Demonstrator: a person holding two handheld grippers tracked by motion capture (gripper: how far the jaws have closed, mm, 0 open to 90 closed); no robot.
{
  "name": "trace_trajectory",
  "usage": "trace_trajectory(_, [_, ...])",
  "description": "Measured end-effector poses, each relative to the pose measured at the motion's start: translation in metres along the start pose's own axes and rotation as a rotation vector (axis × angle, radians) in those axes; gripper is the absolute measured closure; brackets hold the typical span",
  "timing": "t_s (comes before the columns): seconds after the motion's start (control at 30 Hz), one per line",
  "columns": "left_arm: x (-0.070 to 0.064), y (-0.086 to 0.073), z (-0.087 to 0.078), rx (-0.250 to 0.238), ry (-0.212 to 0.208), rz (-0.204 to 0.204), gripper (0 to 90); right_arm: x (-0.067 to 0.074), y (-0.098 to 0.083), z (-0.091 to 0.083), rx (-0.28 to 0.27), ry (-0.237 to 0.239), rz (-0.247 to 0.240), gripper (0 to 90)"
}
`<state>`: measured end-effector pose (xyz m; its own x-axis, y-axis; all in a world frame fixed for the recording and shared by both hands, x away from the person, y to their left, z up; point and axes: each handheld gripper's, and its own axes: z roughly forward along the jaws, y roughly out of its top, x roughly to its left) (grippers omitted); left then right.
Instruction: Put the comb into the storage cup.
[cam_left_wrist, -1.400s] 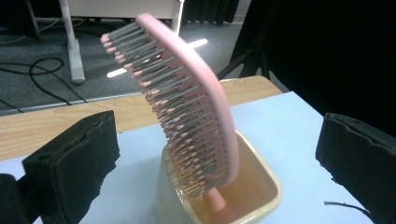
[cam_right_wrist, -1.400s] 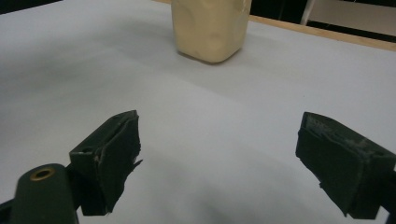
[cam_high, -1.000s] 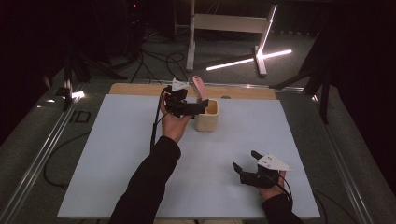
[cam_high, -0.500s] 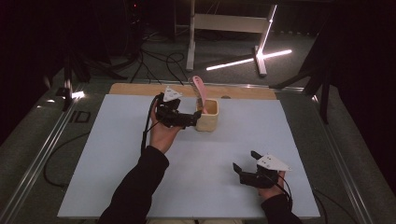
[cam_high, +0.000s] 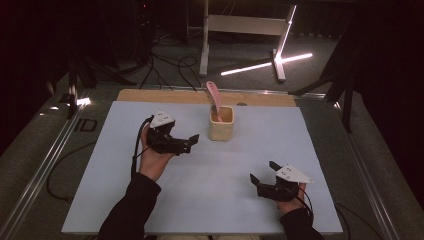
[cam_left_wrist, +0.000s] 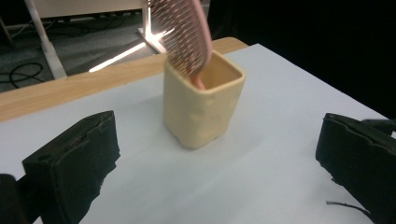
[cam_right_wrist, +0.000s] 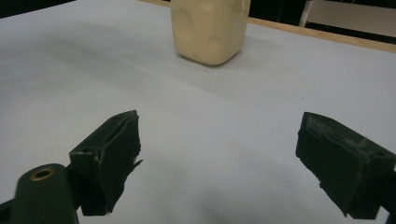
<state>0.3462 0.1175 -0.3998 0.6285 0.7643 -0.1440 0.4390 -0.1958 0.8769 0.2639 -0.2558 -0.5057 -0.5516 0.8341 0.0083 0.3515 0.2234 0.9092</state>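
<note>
A cream square cup (cam_high: 221, 125) stands on the pale mat (cam_high: 120, 200), toward the far middle. A pink comb (cam_high: 214, 96) leans upright inside it, teeth end sticking out. My left gripper (cam_high: 189, 143) hovers open just left of the cup, jaws pointing at it, nothing between them. In the left gripper view the cup (cam_left_wrist: 203, 105) and comb (cam_left_wrist: 183, 32) sit ahead of the spread left gripper (cam_left_wrist: 219, 161). Near the front right of the mat my right gripper (cam_high: 263, 172) rests open and empty. In the right gripper view the right gripper (cam_right_wrist: 233, 156) faces the cup (cam_right_wrist: 210, 28) farther off.
A wooden board edge (cam_high: 165, 96) borders the mat's far side. Metal rails (cam_high: 45, 165) run along the table sides. Beyond the table stand a white frame (cam_high: 205, 45), a bright light bar (cam_high: 265, 65) and floor cables (cam_high: 165, 65).
My left gripper has drawn back from the cup toward the person and to the left, leaving the comb standing in the cup. The right gripper has stayed put.
</note>
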Motion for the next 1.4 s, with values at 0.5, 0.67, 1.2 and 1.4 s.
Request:
trace_trajectory(0.5, [0.032, -0.051, -0.039, 0.011, 0.040, -0.004, 0.0, -0.003, 0.001, -0.002, -0.010, -0.007, 0.010, 13.5])
trace_trajectory(0.67, [0.040, -0.069, -0.047, 0.023, 0.105, 0.023, 0.0, -0.005, 0.002, -0.004, -0.019, -0.017, 0.016, 13.5])
trace_trajectory(1.2, [0.051, -0.114, -0.080, -0.004, 0.188, 0.023, 0.0, -0.006, 0.008, -0.012, -0.048, -0.016, 0.027, 13.2])
trace_trajectory(1.4, [0.055, -0.128, -0.091, -0.025, 0.225, 0.020, 0.0, -0.008, 0.009, -0.019, -0.066, -0.021, 0.030, 13.2])
